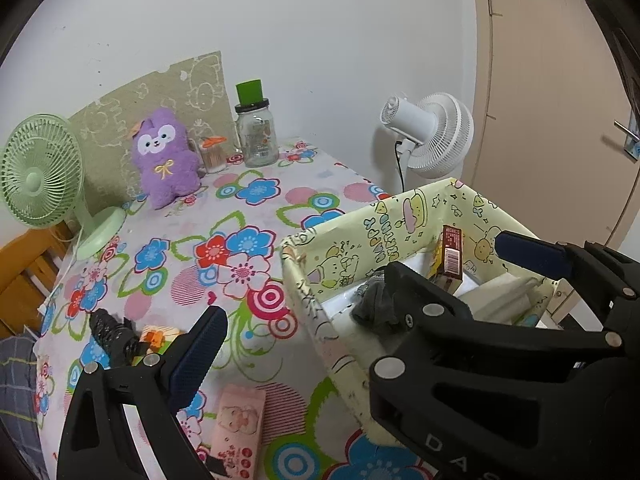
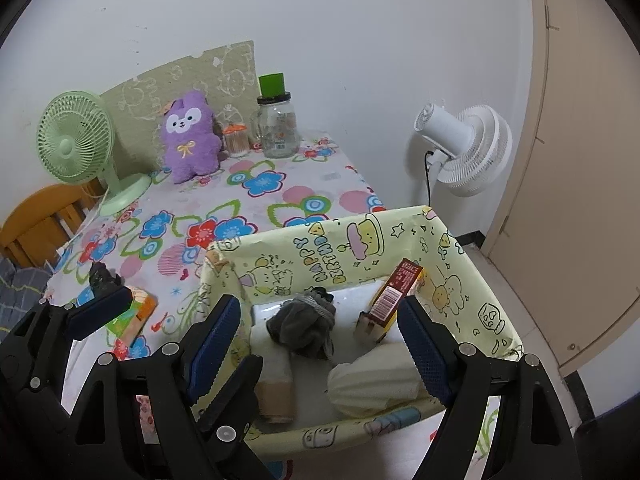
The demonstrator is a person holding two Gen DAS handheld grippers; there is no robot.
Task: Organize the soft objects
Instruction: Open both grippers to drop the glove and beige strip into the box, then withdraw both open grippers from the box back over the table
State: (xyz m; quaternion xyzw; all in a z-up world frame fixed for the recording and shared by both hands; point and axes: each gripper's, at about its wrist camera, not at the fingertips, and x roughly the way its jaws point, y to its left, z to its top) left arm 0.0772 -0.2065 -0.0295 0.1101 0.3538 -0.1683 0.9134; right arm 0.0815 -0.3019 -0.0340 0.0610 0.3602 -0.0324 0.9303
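A purple plush toy (image 1: 166,156) sits upright at the back of the flowered table; it also shows in the right wrist view (image 2: 190,136). A yellow cartoon-print box (image 2: 360,248) stands at the table's near right corner and holds a grey sock bundle (image 2: 306,326), a cream cloth roll (image 2: 372,384), a beige folded cloth (image 2: 276,384) and a red carton (image 2: 396,292). My right gripper (image 2: 320,344) is open and empty above the box. My left gripper (image 1: 360,292) is open and empty, spanning the box's left wall. A pink tissue pack (image 1: 238,428) lies near the left gripper.
A green desk fan (image 1: 44,176) stands at the table's left edge. A glass jar with a green lid (image 1: 256,132) and a toothpick holder (image 1: 212,154) stand at the back. A white floor fan (image 1: 432,136) stands beyond the table. A black hair clip (image 1: 114,336) and orange-green packet (image 2: 134,316) lie front left.
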